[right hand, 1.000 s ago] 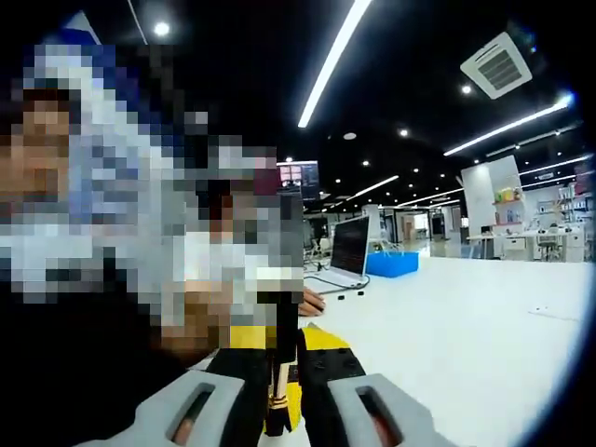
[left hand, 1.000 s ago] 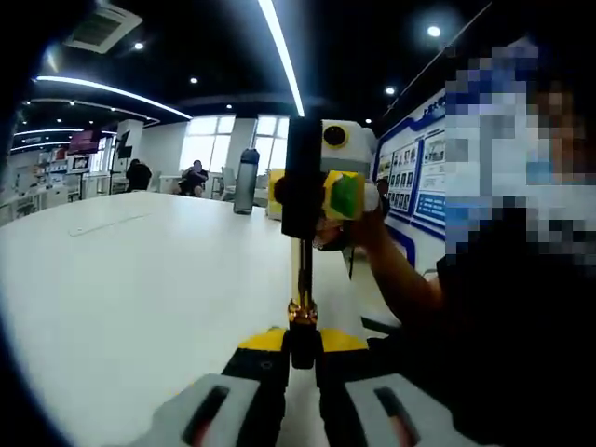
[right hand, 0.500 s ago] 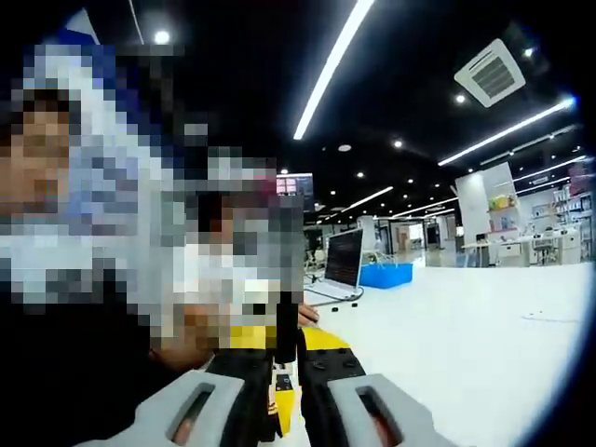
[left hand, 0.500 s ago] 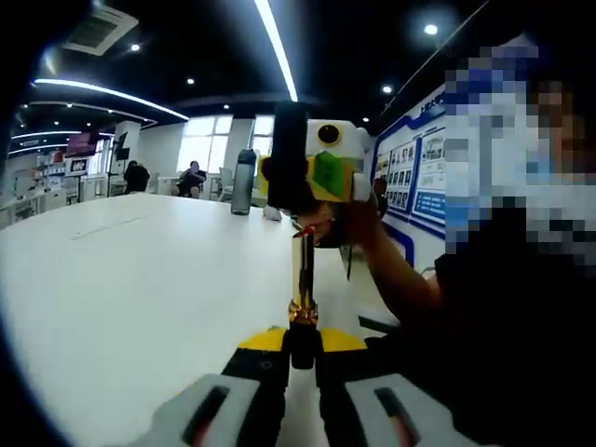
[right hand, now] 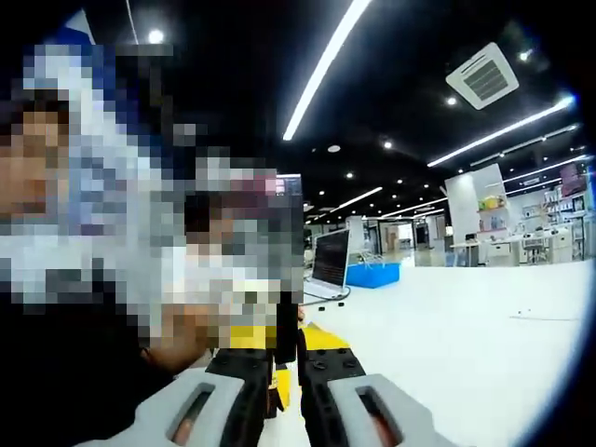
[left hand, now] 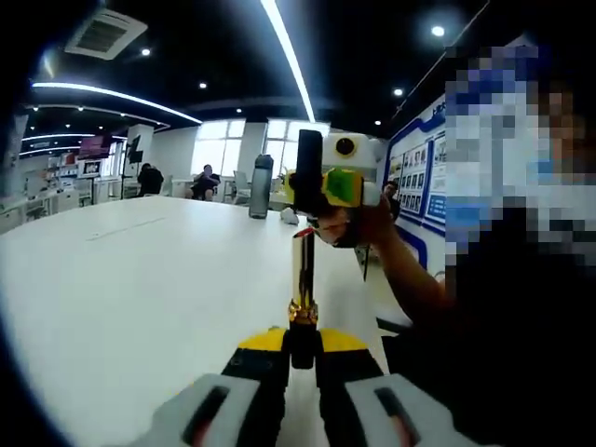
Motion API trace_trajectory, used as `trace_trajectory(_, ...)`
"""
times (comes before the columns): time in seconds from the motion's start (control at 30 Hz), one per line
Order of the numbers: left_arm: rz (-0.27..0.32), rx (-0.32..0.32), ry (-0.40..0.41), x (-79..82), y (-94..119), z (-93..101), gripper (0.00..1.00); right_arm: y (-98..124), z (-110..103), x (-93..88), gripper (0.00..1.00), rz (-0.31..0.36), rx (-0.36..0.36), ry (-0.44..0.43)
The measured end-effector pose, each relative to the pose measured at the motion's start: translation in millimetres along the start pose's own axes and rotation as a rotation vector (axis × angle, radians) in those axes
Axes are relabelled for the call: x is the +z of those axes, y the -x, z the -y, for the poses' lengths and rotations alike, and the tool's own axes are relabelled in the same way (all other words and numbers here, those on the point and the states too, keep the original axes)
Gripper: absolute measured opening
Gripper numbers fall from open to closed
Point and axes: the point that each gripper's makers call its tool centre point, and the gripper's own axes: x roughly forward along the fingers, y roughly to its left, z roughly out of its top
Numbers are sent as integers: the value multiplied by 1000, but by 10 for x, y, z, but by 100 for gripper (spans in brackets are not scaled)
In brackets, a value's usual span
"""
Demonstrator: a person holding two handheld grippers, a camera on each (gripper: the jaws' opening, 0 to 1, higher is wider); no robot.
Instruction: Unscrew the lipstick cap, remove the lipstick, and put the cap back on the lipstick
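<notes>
Lipstick, slim gold metal tube with red tip (left hand: 303,270): stands upright at centre of the left gripper view, its black base clamped between the closed jaws of the left gripper (left hand: 302,352). Cap, black cylinder (left hand: 308,173): off the tube, apart from the red tip, in the upper centre of that view, pinched by the right gripper (left hand: 328,186); in the right gripper view it shows lower centre, jaws closed on it (right hand: 285,337). White table (left hand: 140,279) below. Status, judged: uncapping done, lipstick exposed; recapping remains.
</notes>
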Motion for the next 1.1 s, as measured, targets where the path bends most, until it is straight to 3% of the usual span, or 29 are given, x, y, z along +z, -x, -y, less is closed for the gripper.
trace_trajectory(0.37, 7, 9, 2, 10, 23, -32, 13, 85, 83, -8, 9, -6, -35, 1)
trace_trajectory(0.7, 13, 24, 5, 15, 50, -77, 13, 184, 287, -98, 9, -24, -107, -17)
trace_trajectory(0.8, 15, 24, 8, 17, 53, -81, 13, 215, 389, -177, 9, -46, -142, -21)
trace_trajectory(1.1, 8, 33, 3, 6, 56, -100, 13, 209, 458, -428, 9, -115, -149, -30)
